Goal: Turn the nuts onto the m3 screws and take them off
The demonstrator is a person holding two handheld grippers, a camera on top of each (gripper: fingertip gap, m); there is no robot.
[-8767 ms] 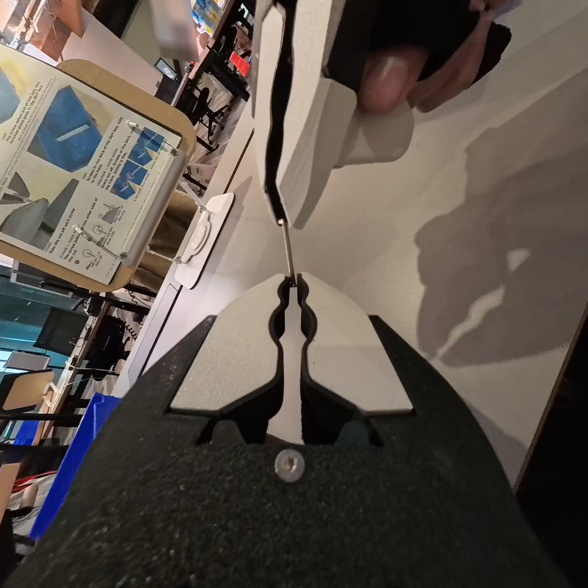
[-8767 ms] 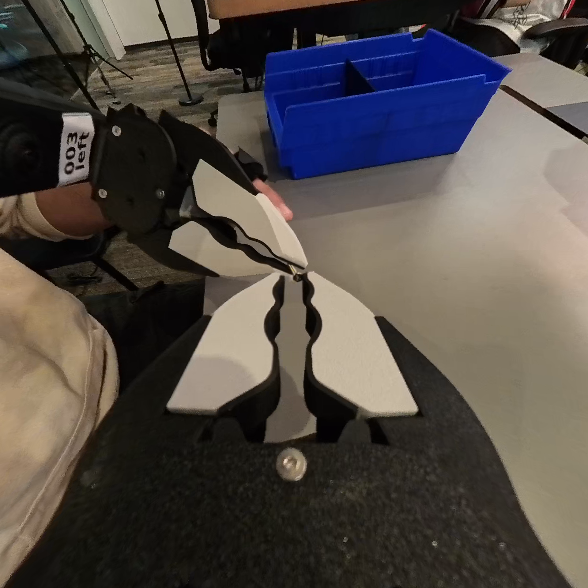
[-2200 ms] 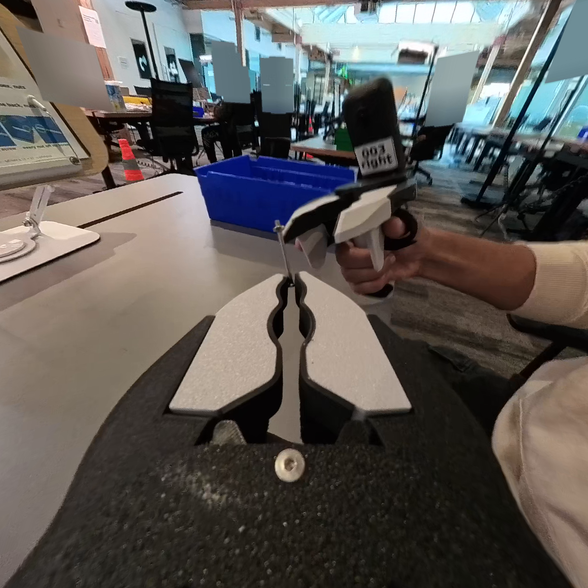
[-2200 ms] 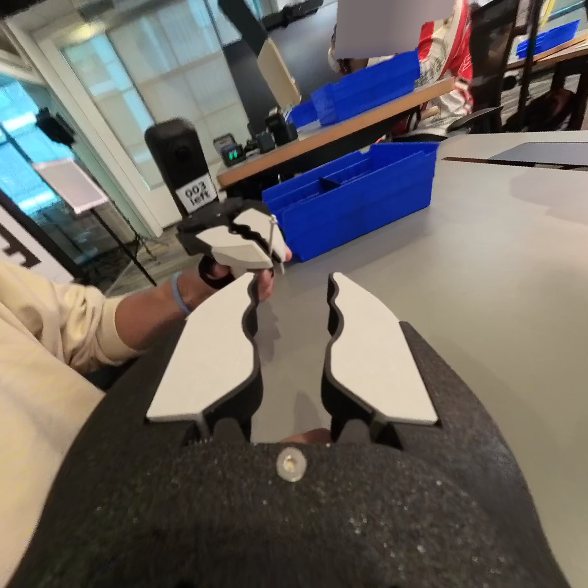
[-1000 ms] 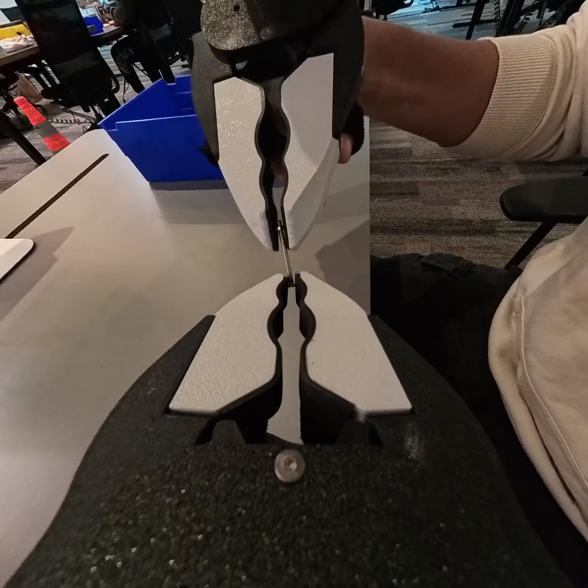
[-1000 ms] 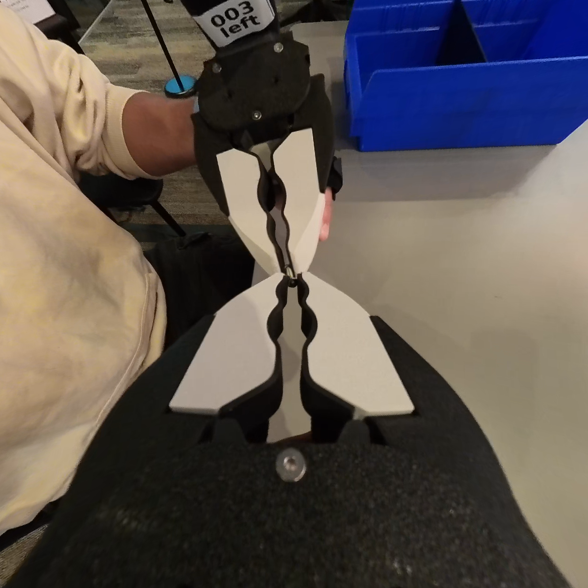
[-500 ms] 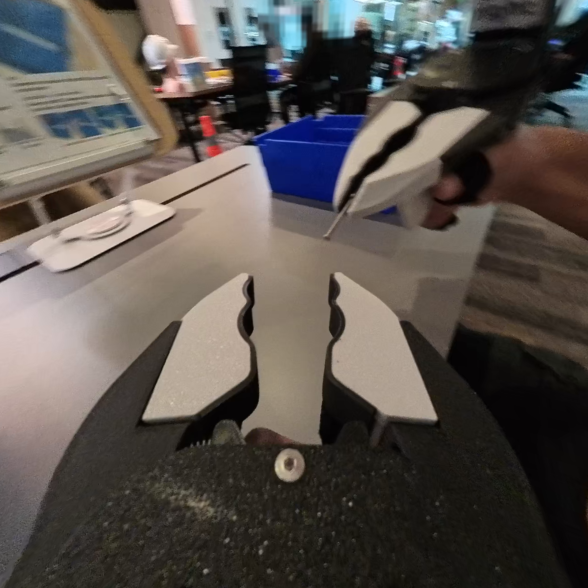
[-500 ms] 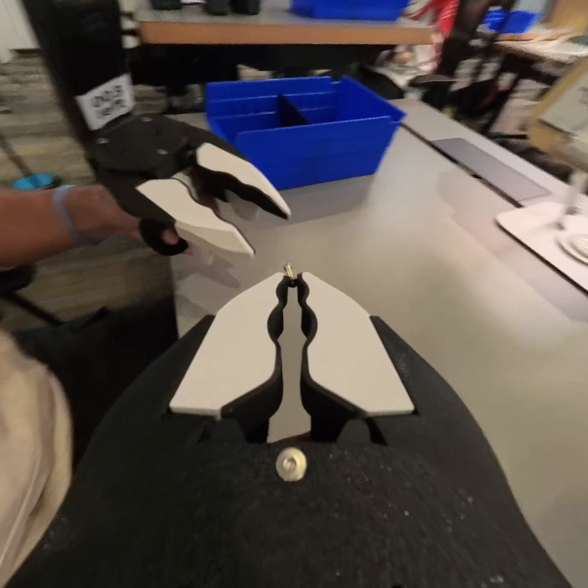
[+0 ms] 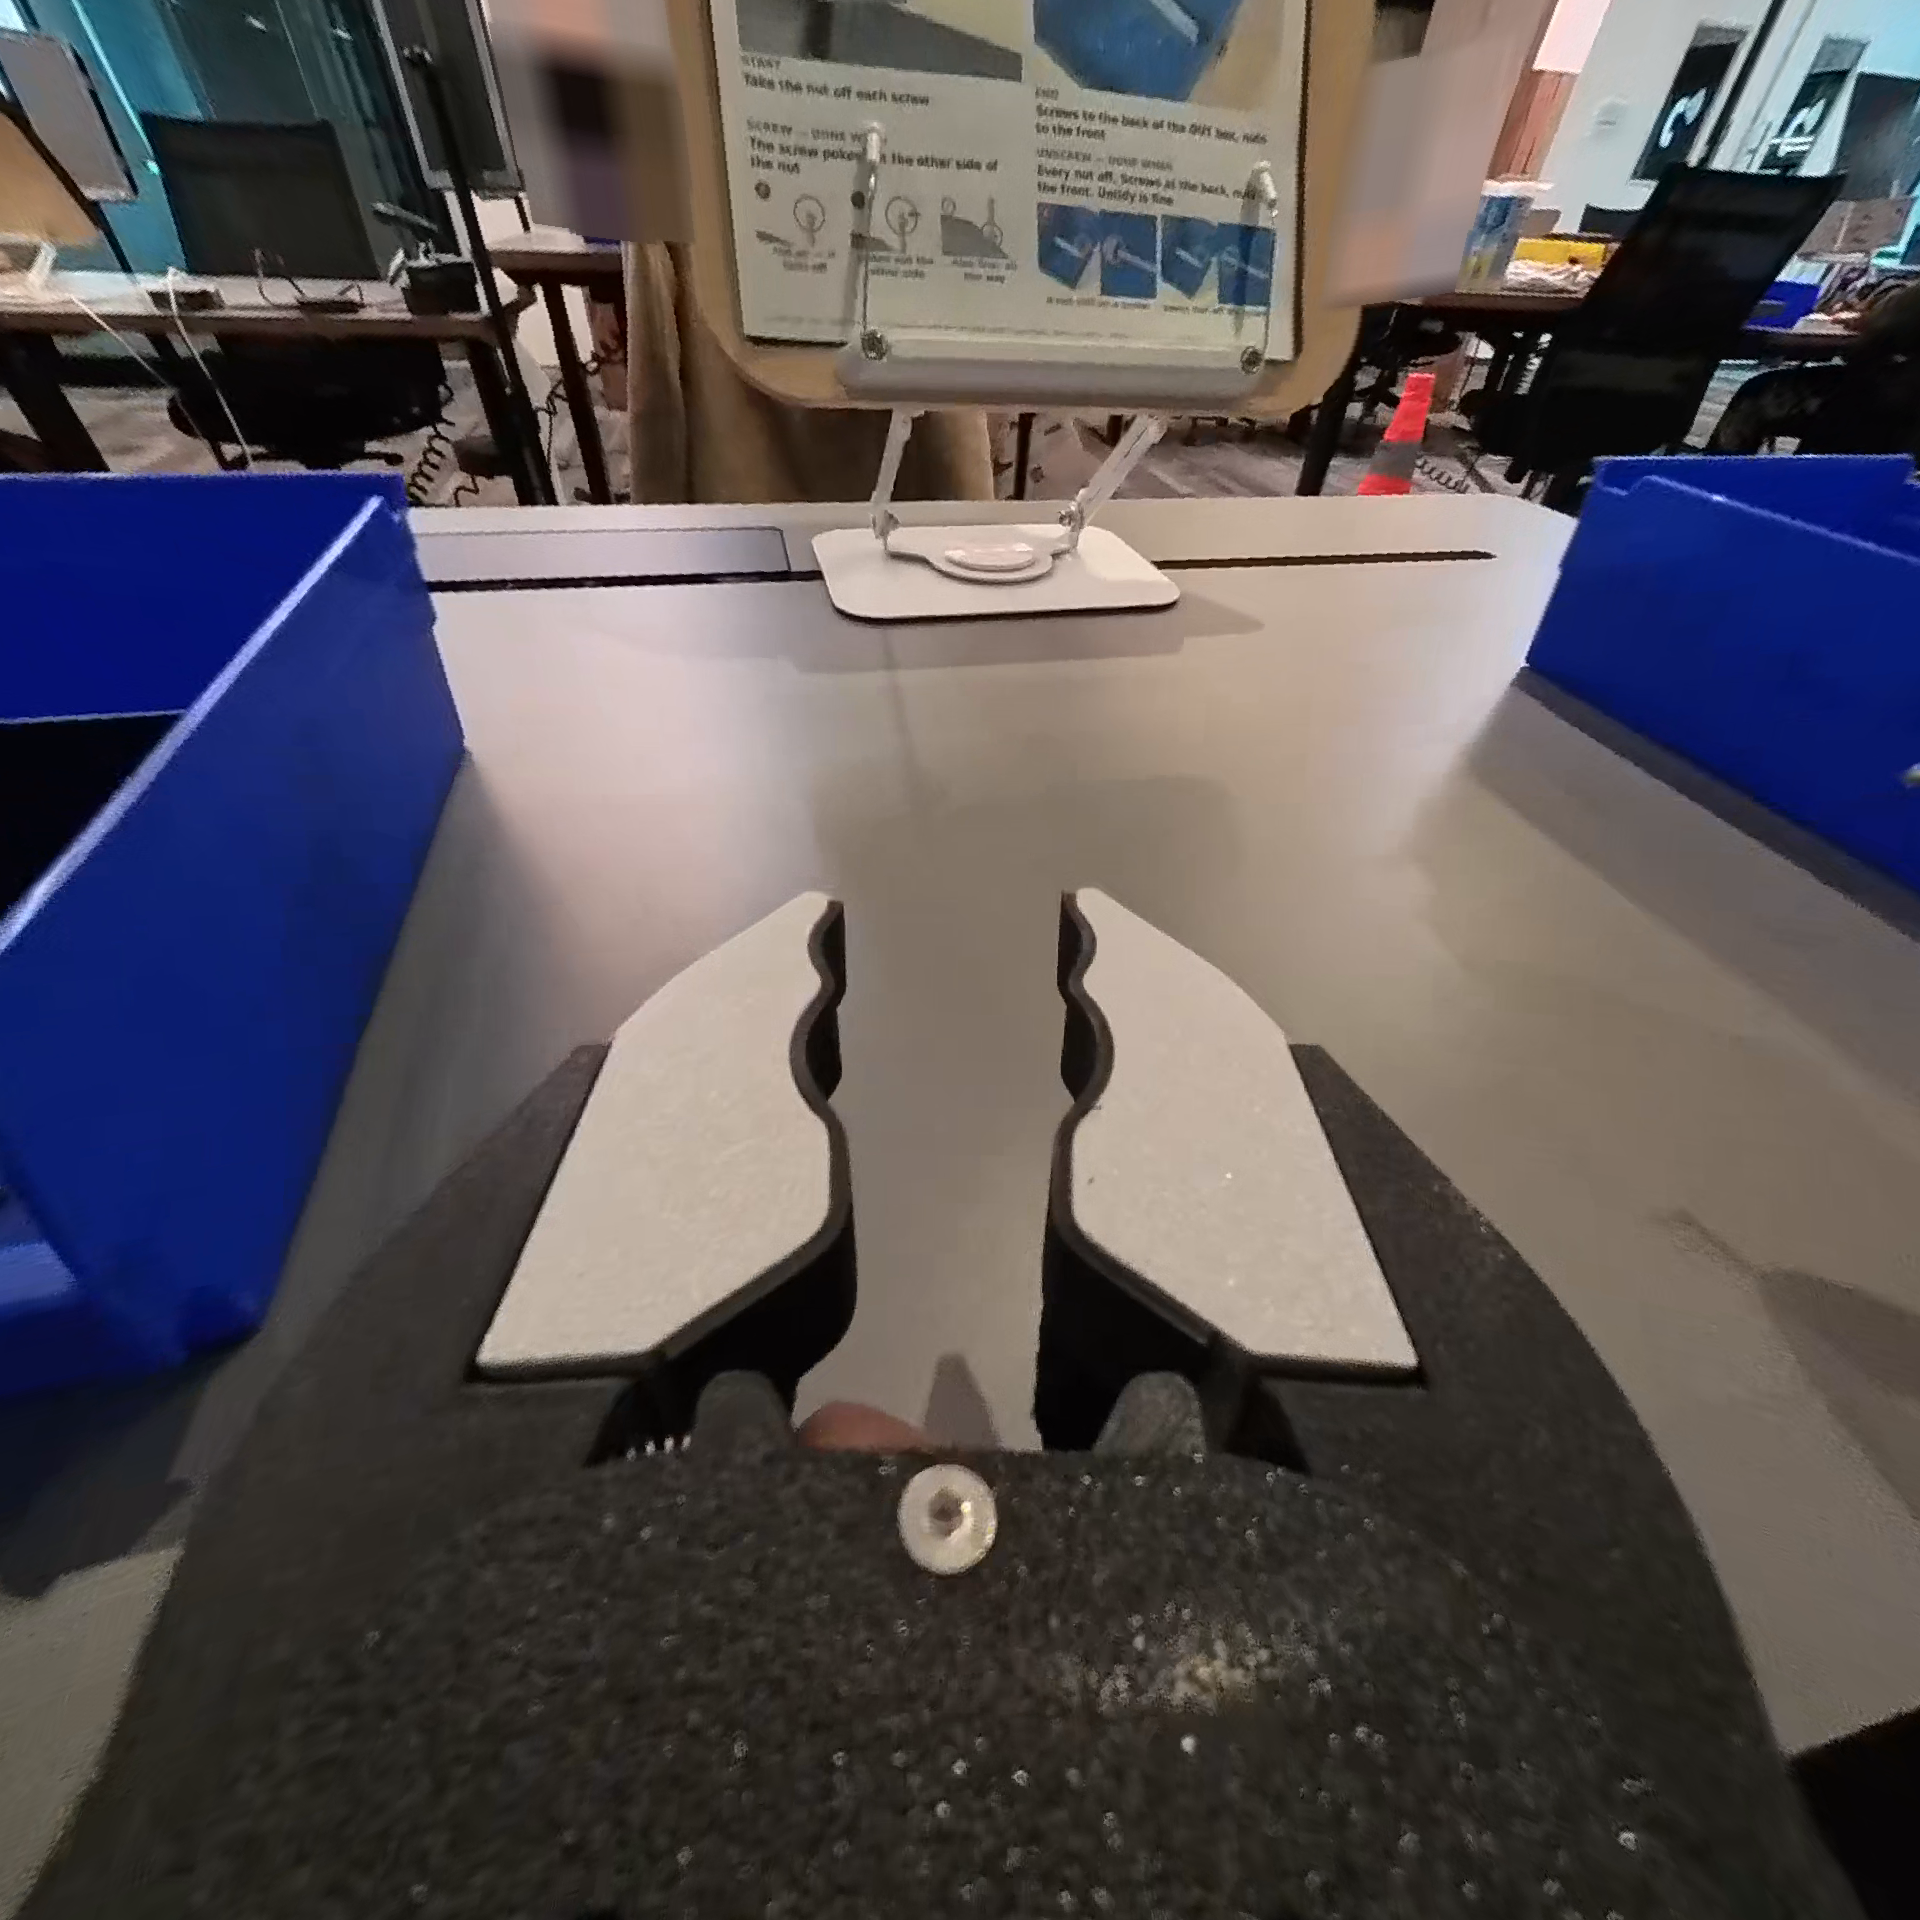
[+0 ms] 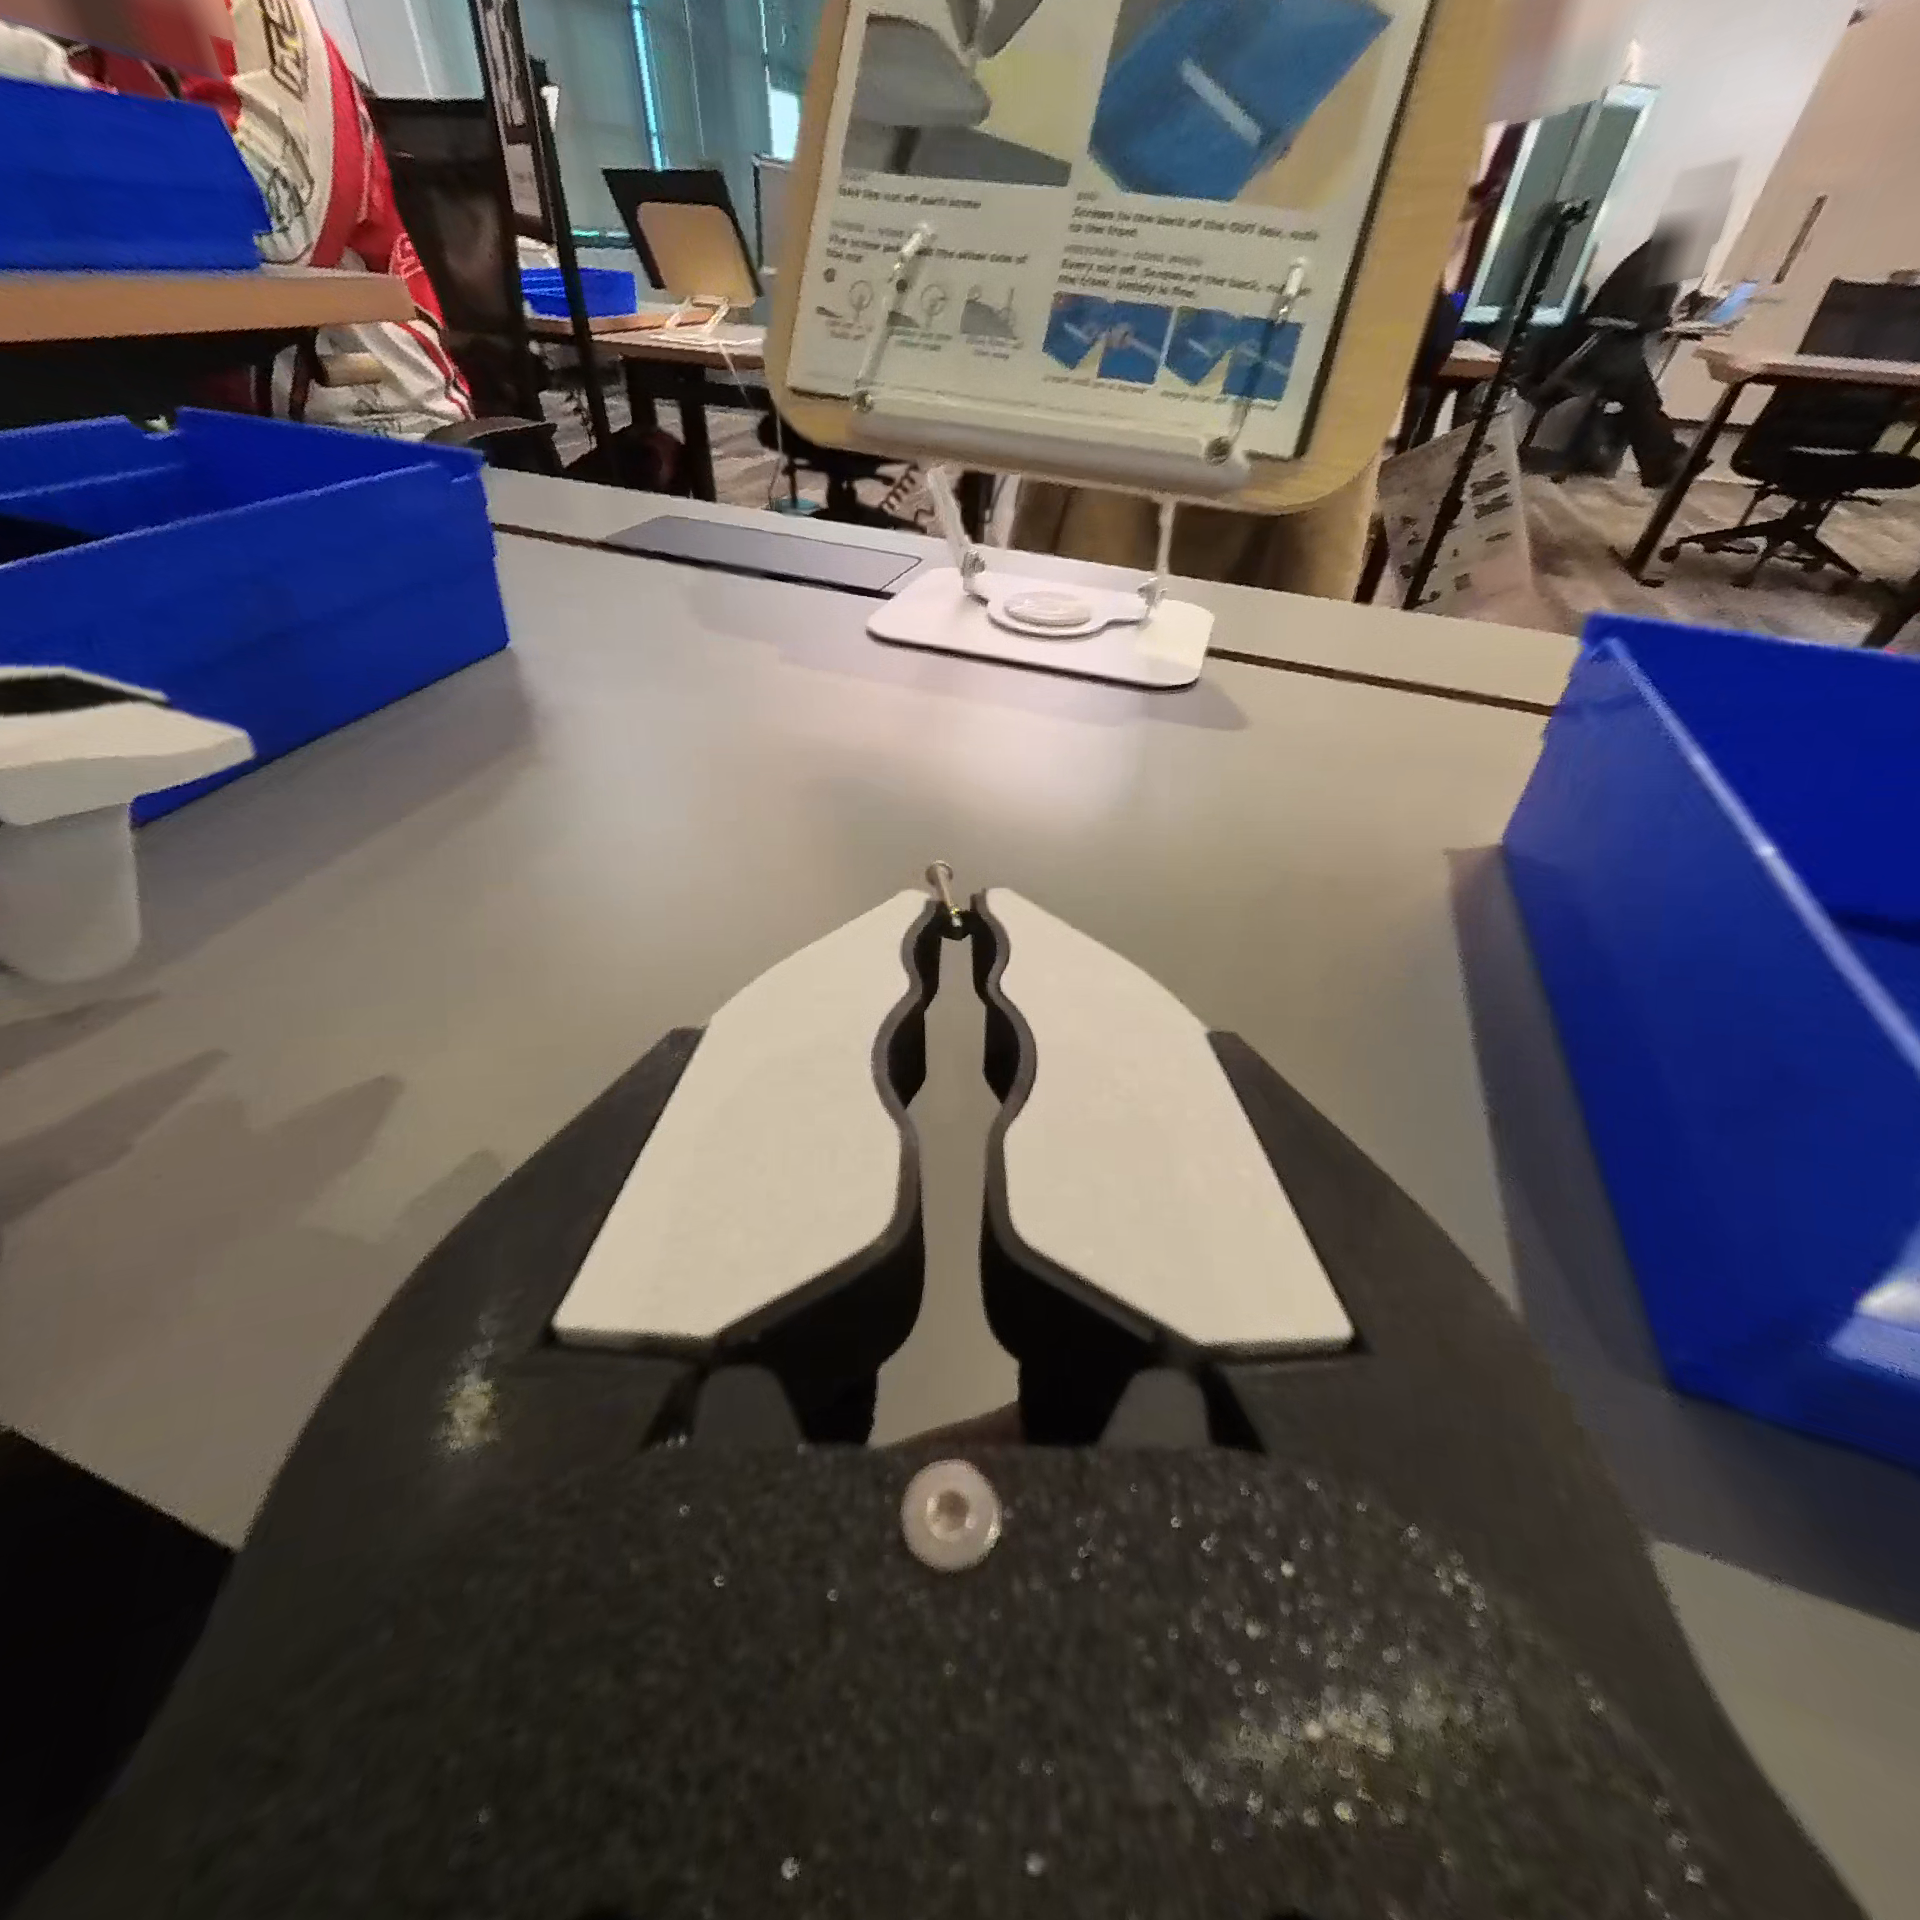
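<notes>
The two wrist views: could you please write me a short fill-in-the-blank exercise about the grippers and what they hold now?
1. The left gripper is ____ and holds nothing.
2. The right gripper is shut on a small ____.
3. On each side of the table stands a bin of ____ colour.

Missing words: open; screw; blue

Left gripper (image 9: pixel 951 914) fingers spread apart, empty; right gripper (image 10: pixel 954 902) fingers pinched together.
</notes>
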